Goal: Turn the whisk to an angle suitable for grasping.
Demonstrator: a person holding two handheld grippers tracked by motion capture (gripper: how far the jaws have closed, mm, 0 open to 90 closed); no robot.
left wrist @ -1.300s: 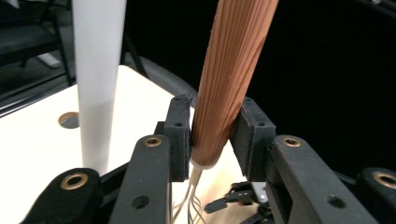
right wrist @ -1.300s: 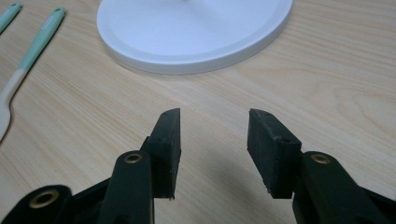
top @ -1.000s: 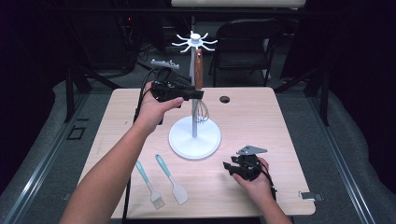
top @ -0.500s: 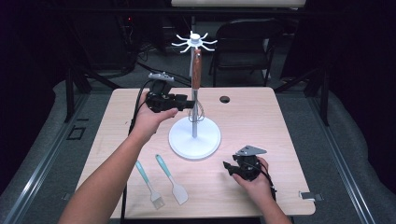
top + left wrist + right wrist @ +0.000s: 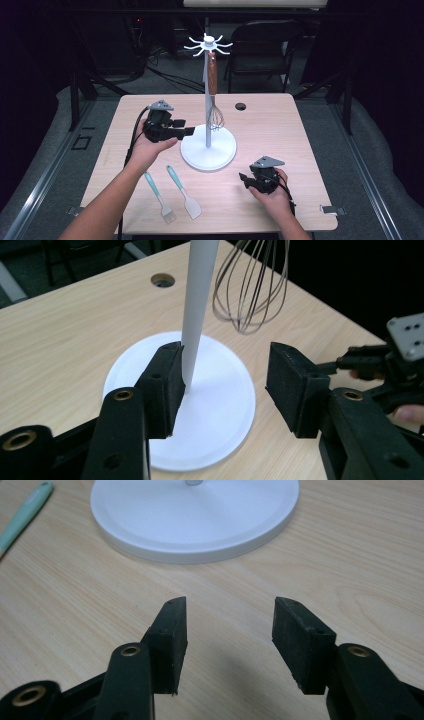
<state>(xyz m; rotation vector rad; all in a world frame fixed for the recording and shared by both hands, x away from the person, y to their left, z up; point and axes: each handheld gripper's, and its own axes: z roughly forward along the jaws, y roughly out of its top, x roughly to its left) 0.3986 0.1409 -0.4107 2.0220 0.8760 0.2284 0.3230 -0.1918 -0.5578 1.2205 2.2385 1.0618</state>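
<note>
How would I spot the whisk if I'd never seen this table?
Find the white stand with the round base mid-table. The whisk hangs beside its pole from the top hooks. It alone has a brown wooden handle and wire loops; the two teal utensils lie flat.

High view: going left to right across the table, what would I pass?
Left gripper → brush → spatula → white stand → right gripper.

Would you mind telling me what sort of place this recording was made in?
Probably a studio or lab set up for recording: a lone wooden table amid dark surroundings, cables across the grey floor, and a folding chair behind.
</note>
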